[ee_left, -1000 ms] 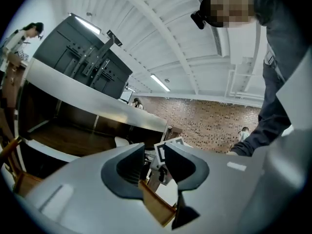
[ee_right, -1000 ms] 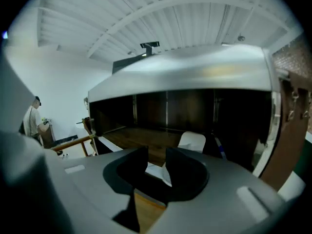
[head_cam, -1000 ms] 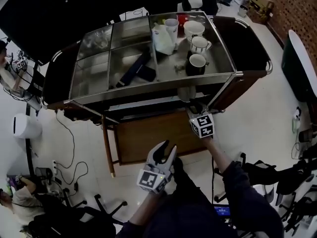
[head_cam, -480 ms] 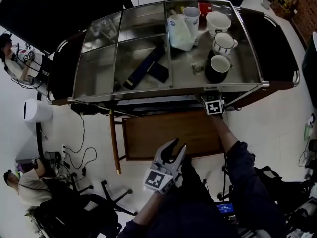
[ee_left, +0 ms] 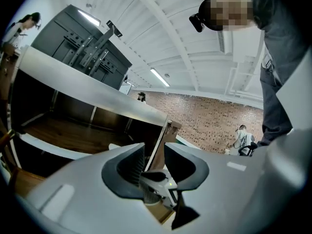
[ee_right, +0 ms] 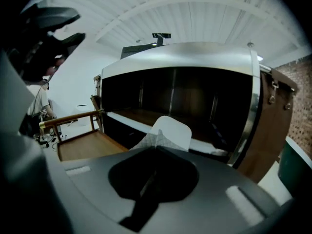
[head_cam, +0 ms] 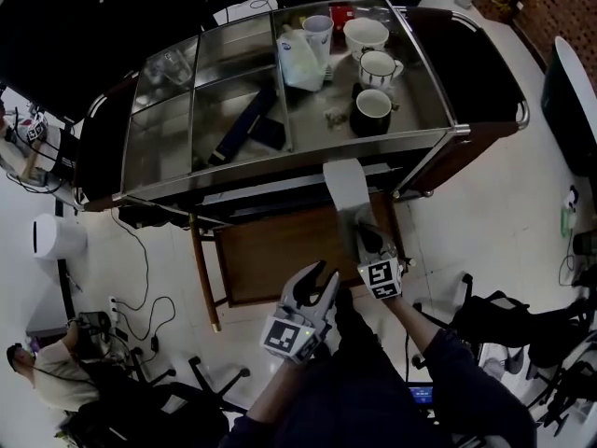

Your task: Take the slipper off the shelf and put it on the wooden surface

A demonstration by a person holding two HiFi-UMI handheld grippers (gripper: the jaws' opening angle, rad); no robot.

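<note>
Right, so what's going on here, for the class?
A person works two hand-held grippers at a steel-topped cart. The right hand-held gripper has its jaws closing tight on the white slipper, held out in front of the shelf under the cart top, above the wooden surface. The left hand-held gripper hangs open and empty.

White slipper (head_cam: pixel 343 187), centre frame, lies lengthwise above the wooden surface (head_cam: pixel 280 261), far end by the shelf (head_cam: pixel 266 197), near end pinched.

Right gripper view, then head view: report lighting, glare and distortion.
Right gripper view: heavy fisheye bowing of the cart, its shelf interior dark, the white slipper bright against it. Head view: soft glare on the cart's steel top, its edges bowed.
</note>
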